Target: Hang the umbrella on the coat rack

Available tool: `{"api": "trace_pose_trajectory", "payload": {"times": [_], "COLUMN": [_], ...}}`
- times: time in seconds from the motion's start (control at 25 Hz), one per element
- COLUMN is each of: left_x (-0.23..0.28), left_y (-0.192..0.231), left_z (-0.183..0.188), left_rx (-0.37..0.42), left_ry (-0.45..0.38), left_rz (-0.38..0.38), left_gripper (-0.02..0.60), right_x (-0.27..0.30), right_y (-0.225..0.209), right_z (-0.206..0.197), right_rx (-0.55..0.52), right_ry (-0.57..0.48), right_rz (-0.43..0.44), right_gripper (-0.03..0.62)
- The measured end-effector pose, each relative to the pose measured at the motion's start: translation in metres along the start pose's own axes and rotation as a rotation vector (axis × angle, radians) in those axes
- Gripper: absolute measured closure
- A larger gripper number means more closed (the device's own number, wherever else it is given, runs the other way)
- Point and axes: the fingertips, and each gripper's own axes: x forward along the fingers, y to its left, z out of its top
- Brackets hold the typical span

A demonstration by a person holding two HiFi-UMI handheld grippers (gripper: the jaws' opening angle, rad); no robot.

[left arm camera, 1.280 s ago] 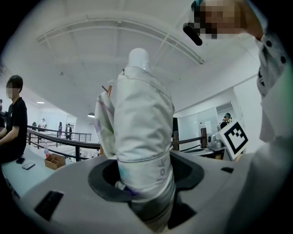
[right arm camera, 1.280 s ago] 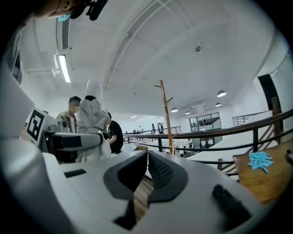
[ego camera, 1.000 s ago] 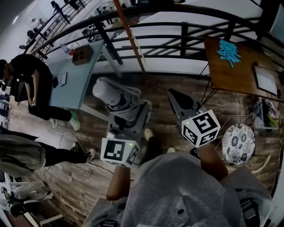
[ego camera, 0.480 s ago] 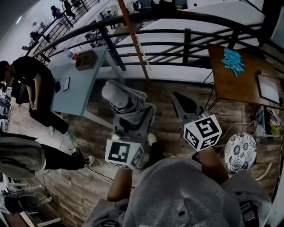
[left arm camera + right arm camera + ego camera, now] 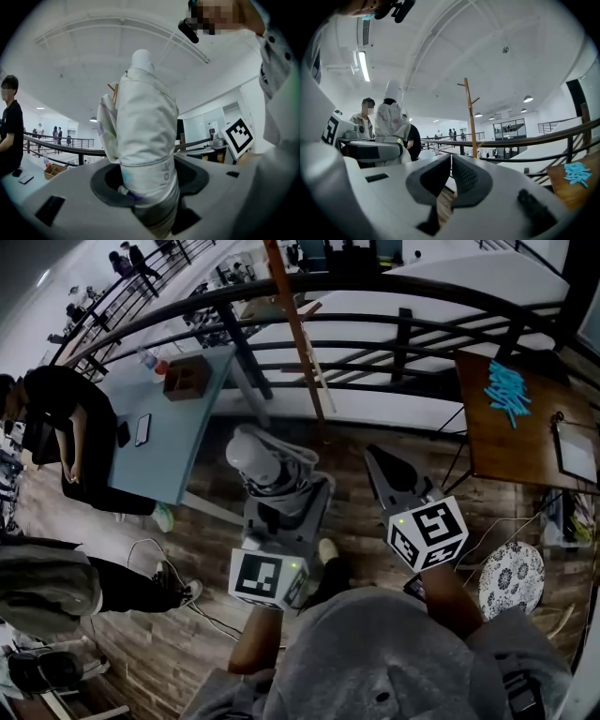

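Grips folded white umbrella (image 5: 145,131) upright in left gripper (image 5: 150,187), jaws pressed against its lower wrap. Shows right gripper (image 5: 451,180) empty, jaws narrowed to a thin slit. Notes wooden coat rack (image 5: 469,117) well ahead by black railing (image 5: 525,140), apart from umbrella.

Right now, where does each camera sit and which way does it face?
Head view: on the head, looking down; shows left gripper, right gripper, forearms.
Left gripper view: on that gripper, looking upward along jaws clamping the umbrella; clothing at right.
Right gripper view: on that gripper, facing the coat rack; jaws shut.
Shared: both gripper views show the umbrella.
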Motion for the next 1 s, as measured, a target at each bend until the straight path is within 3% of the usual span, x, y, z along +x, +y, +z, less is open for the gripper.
{"api": "trace_pose_trajectory", "payload": {"times": [0.52,1.0], "left_x": [0.073,0.113], "left_y": [0.094,0.150], "left_z": [-0.009,-0.001], "left_rx": [-0.031,-0.029], "left_ry": [0.016,0.021], "left_rz": [0.014,-0.003], "left_gripper": [0.333,0.333], "right_x": [0.115,0.183], "right_y": [-0.029,-0.041], "right_z": [0.006,0.020], "right_rx": [0.014,-0.001], "right_ry": [0.034,0.045], "right_rz": [-0.004,-0.033], "right_gripper": [0.566,0.568]}}
